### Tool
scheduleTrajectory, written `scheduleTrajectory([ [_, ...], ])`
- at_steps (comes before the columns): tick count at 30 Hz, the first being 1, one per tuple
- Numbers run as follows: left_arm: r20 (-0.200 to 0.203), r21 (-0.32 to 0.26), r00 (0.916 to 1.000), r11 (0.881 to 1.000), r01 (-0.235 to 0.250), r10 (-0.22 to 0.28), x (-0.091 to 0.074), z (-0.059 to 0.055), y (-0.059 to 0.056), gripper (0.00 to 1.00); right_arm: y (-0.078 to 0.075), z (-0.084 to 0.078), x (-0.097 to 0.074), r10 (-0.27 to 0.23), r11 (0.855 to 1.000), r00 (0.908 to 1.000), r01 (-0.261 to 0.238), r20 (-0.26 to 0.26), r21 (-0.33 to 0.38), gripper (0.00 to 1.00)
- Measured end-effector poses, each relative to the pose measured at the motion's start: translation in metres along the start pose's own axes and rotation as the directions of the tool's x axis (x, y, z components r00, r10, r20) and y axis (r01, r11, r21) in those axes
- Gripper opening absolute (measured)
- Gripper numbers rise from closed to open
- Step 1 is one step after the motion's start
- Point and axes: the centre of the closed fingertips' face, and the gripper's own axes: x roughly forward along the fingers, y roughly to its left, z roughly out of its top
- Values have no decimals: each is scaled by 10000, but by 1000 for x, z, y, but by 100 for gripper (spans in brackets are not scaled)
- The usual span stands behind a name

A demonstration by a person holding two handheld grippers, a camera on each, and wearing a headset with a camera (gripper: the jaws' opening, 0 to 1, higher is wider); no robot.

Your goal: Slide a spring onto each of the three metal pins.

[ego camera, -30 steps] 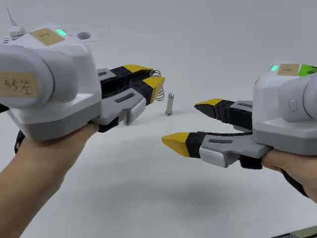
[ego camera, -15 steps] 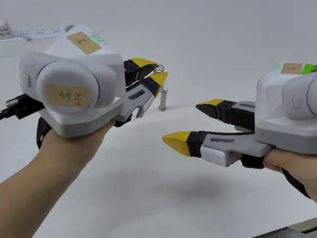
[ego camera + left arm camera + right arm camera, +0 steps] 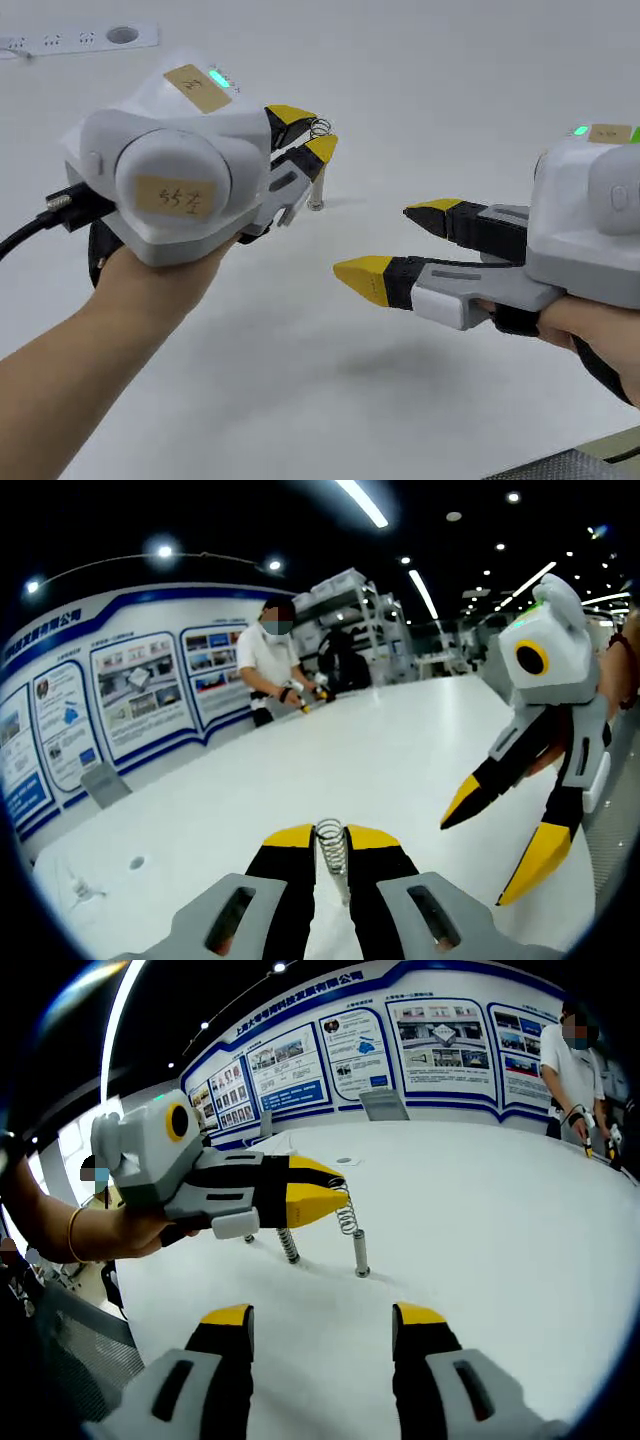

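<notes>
White table top (image 3: 300, 380) carried the work. The left gripper (image 3: 312, 130) was closed on a small spring (image 3: 332, 845), held upright between its yellow tips in the air, with the lower end near the top of a bare metal pin (image 3: 360, 1253). I could not tell if the two touched. The right gripper (image 3: 395, 243) hung well apart, its jaws wide and nothing between them.

Beside the bare metal pin, a second pin (image 3: 288, 1244) wore a spring around it. Behind it stood a third upright piece, mostly covered by the left gripper's grey body and too hidden to make out. In the head view this body stood before both, and just the lower part of the bare metal pin showed under the jaw.

A power strip (image 3: 80, 40) lay at the far edge, cut off by the frame. A black cable (image 3: 30, 235) ran from the left gripper. Far behind, a person (image 3: 268, 660) stood before wall boards (image 3: 400, 1040) with text too small to read.
</notes>
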Motion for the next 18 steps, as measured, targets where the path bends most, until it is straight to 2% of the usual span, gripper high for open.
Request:
scheduleTrajectory([
  [11,-160,-74,9999,10000,34,-35,8,-9,1,11,-6,-5,2,-116,9994,9999,116,-26,314,56],
  [18,-325,-167,9995,9999,46,-51,12,-17,1,11,-3,-5,3,-88,9994,9999,91,-70,325,56],
])
